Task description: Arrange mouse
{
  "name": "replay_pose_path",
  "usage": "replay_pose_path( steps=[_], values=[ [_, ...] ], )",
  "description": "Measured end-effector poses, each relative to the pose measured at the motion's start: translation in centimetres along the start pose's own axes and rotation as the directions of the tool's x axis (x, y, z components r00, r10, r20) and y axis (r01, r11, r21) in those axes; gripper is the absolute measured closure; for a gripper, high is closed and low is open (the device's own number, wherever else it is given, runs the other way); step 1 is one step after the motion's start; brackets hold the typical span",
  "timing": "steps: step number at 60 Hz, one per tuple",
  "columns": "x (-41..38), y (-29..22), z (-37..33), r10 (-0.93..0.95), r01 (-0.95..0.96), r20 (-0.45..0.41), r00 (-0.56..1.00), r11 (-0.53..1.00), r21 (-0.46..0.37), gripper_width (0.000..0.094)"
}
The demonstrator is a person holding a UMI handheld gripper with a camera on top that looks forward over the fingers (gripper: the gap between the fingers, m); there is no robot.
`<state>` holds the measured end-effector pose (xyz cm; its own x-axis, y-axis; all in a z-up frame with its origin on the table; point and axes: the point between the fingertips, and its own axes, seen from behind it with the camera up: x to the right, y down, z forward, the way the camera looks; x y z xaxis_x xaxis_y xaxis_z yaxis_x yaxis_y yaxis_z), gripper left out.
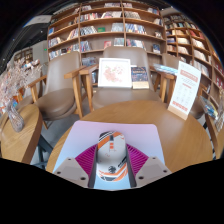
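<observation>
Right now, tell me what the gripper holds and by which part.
The gripper has the white-and-orange mouse between its fingers, taken by its two long sides over the white mat. Whether both pads truly press on it cannot be told.

Across the top of the frame we see bookshelves (105, 25); below them, at centre, a framed picture (114, 72) on a chair (112, 95), and at right a standing sign (184, 88).
</observation>
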<state>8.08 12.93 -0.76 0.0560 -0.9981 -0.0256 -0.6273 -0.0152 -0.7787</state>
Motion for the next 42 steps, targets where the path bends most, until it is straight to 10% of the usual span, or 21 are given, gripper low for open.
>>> replay_pose_path(
  steps=[7,14,42],
  values=[
    [0.3,0.1,0.1,-0.020,0.020,-0.016,1.000,1.000,-0.005,0.0391],
    [0.6,-0.3,-1.4,-0.019,0.019,-0.042,0.999,1.000,0.008,0.0072],
    [4.5,4.8,-21.9,-0.050,0.054,-0.049,0.998,0.995,0.086,0.0086]
  ],
)
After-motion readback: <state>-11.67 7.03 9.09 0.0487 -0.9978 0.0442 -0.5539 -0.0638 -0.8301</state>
